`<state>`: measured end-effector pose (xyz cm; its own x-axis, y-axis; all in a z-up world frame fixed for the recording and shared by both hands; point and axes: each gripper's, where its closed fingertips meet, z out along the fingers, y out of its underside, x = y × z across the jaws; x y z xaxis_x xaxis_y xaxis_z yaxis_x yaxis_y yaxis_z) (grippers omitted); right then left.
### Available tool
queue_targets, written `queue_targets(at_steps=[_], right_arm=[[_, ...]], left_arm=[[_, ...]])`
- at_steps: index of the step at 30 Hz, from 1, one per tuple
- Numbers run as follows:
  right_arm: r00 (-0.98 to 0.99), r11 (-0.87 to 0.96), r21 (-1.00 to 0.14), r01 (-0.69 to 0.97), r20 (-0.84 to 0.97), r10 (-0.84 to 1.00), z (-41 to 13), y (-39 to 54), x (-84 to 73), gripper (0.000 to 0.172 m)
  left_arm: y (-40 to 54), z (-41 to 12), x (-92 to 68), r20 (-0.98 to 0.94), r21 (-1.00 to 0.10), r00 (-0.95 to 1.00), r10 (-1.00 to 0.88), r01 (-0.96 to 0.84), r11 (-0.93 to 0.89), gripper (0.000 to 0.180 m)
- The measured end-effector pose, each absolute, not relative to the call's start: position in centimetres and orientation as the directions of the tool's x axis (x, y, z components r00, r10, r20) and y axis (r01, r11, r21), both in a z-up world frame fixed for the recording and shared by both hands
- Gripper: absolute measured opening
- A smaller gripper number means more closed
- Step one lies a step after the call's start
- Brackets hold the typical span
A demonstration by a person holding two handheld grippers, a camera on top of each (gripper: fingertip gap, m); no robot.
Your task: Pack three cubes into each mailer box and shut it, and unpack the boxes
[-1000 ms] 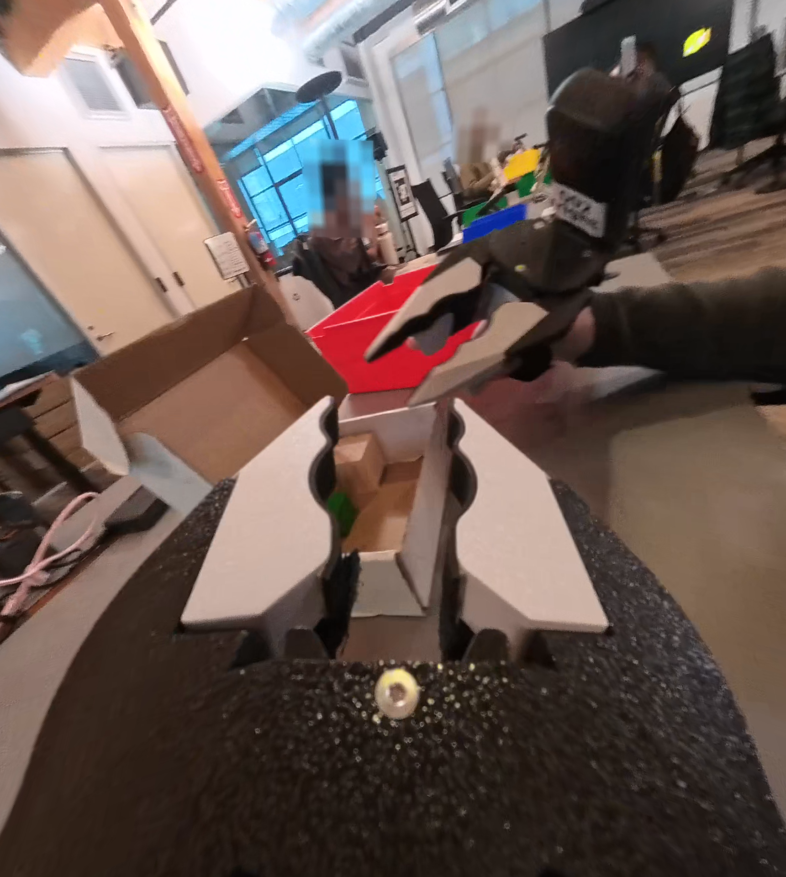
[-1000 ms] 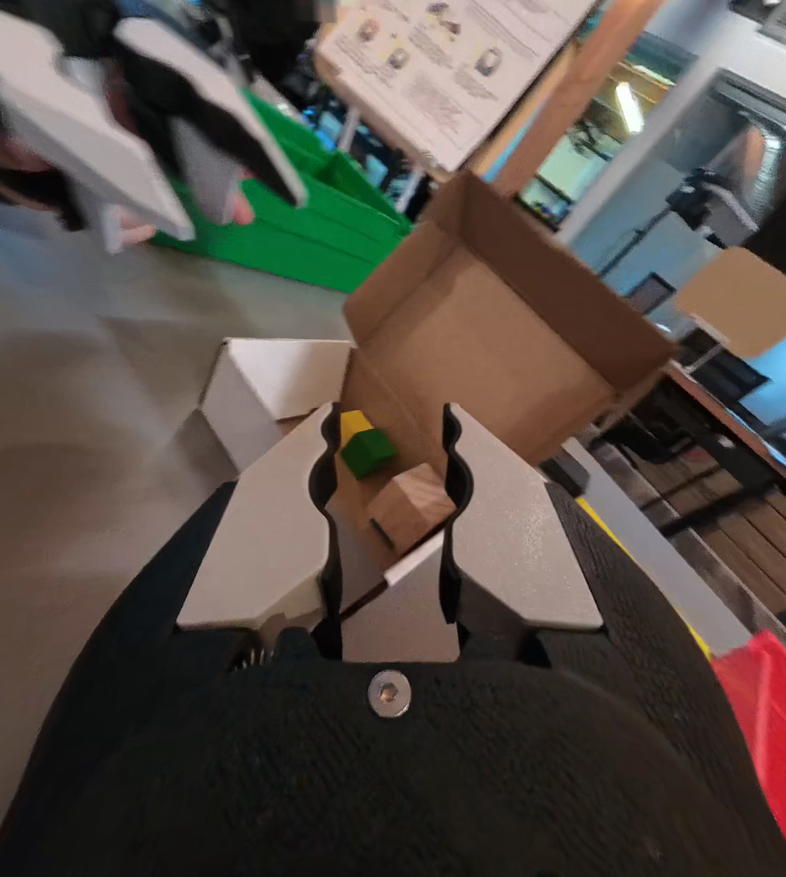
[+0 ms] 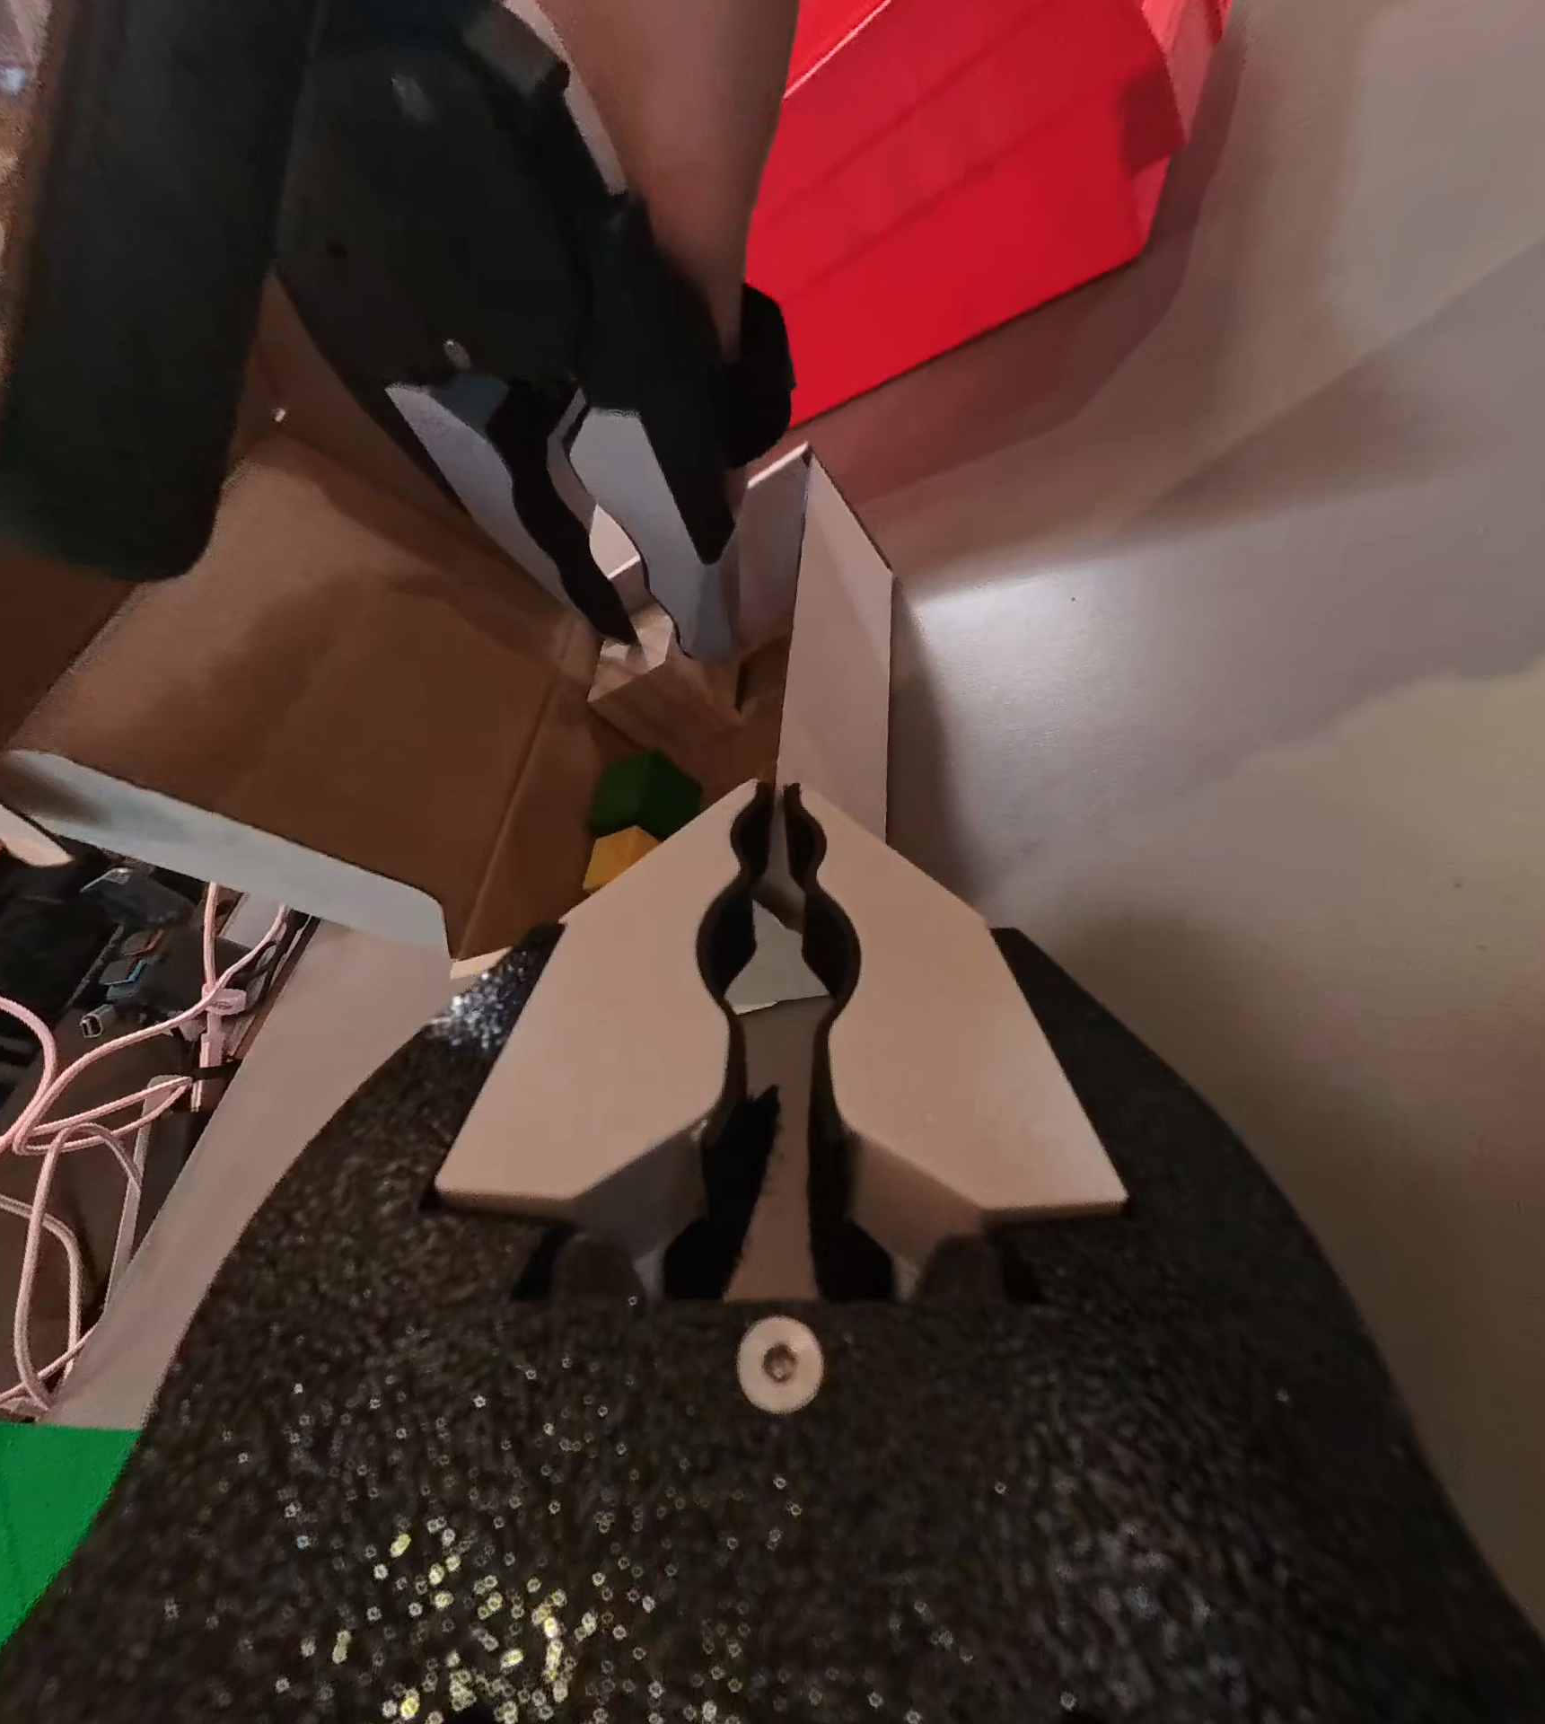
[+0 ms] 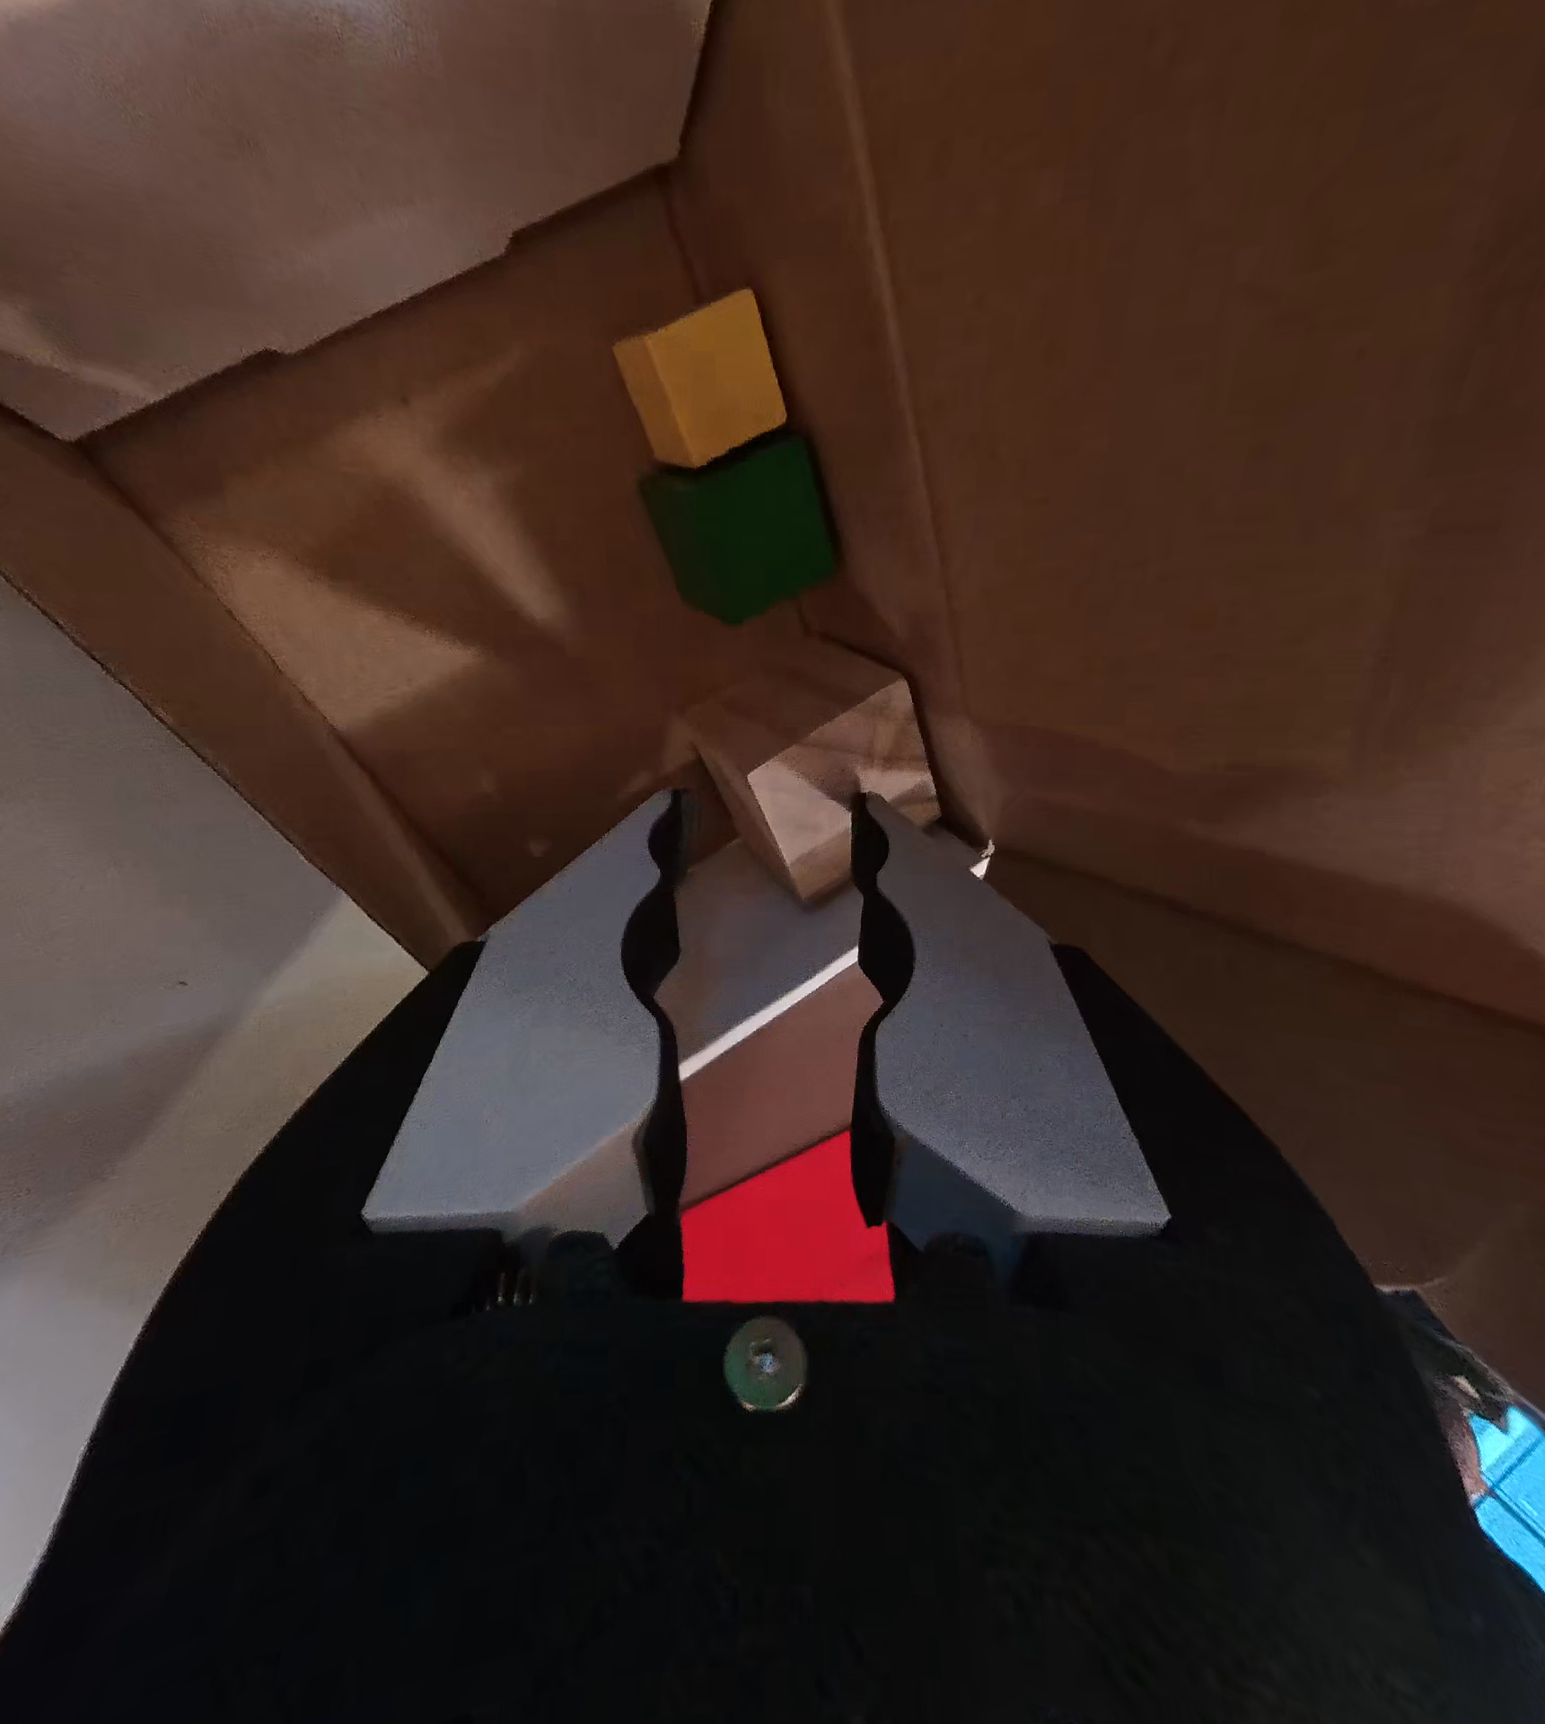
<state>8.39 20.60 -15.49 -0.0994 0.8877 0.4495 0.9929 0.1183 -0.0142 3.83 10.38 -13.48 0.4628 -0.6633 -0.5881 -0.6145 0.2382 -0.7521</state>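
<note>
A: How does the mailer box (image 3: 302, 709) look?

B: It is an open box, brown cardboard inside and white outside. Its lid stands open at about ten o'clock in the left wrist view. On the floor of the box lie three cubes: a yellow cube (image 4: 703, 378), a green cube (image 4: 740, 527) touching it, and a plain wooden cube (image 4: 810, 798) in the corner.

A: And the left gripper (image 3: 776, 793)?

B: Its jaws are almost fully closed. A thin white wall of the box (image 3: 838, 644) passes between the fingertips, and both pads seem to press on it. The wall goes up from the tips toward twelve o'clock.

A: What about the right gripper (image 4: 768, 802)?

B: It is partly open and reaches down into the box. The wooden cube sits between its fingertips. The right tip appears to touch the cube, but on the left side I see a small gap, so I cannot say that it grips the cube.

A: Where are the coloured cubes from there?

B: In the right wrist view, at about twelve o'clock beyond the tips, near the inner wall. A red bin (image 3: 964, 187) stands behind the box.
</note>
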Motion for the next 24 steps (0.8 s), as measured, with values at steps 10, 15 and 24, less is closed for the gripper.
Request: queue_targets(at_steps=[10,15,24], right_arm=[[-0.175,0.182,0.008,0.983,0.317,0.932,-15.1,17.5,8.7,0.030],[-0.195,0.211,0.004,0.978,0.400,0.896,-14.0,19.5,8.4,0.047],[-0.382,0.309,0.236,0.921,0.402,0.832,-16.1,21.0,8.7,0.060]], left_arm=[[10.5,-13.4,3.7,-0.573,-0.764,0.472,-0.670,-0.604,0.228,0.000],[10.4,-13.5,3.8,-0.595,-0.748,0.459,-0.659,-0.618,0.244,0.000],[10.4,-13.5,3.7,-0.619,-0.728,0.445,-0.647,-0.634,0.261,0.000]])
